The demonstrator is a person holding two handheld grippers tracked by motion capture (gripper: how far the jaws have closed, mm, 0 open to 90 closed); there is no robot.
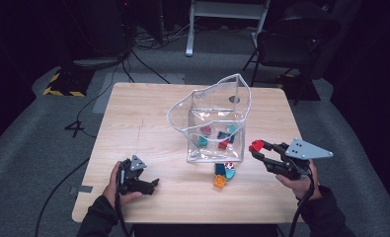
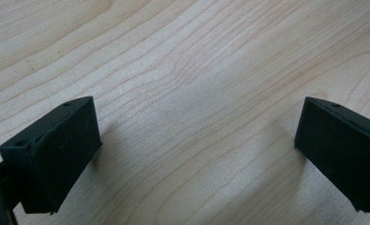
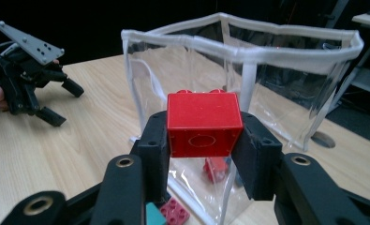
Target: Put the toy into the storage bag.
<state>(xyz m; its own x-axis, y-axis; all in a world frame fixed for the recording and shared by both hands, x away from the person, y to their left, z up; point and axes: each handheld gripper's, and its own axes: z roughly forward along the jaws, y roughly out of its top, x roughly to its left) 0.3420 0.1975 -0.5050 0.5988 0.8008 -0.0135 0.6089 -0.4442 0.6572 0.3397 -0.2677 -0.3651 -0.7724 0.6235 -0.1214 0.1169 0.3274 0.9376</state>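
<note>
Red brick (image 3: pixel 204 124) sides hidden by right gripper (image 3: pixel 205 140) jaws.

This looks like a lab or studio set up for recording. A lone wooden table (image 1: pixel 148 128) stands on grey carpet (image 1: pixel 44 143) in a darkened room, with cables (image 1: pixel 133 59) trailing across the floor, yellow-black hazard tape (image 1: pixel 59 91), a white stand's legs (image 1: pixel 222 15) and a dark chair (image 1: pixel 291 39) behind.

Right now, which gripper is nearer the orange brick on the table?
Right. The right gripper, shut on a red brick, hangs just right of the orange brick. The left gripper rests farther off to its left.
</note>
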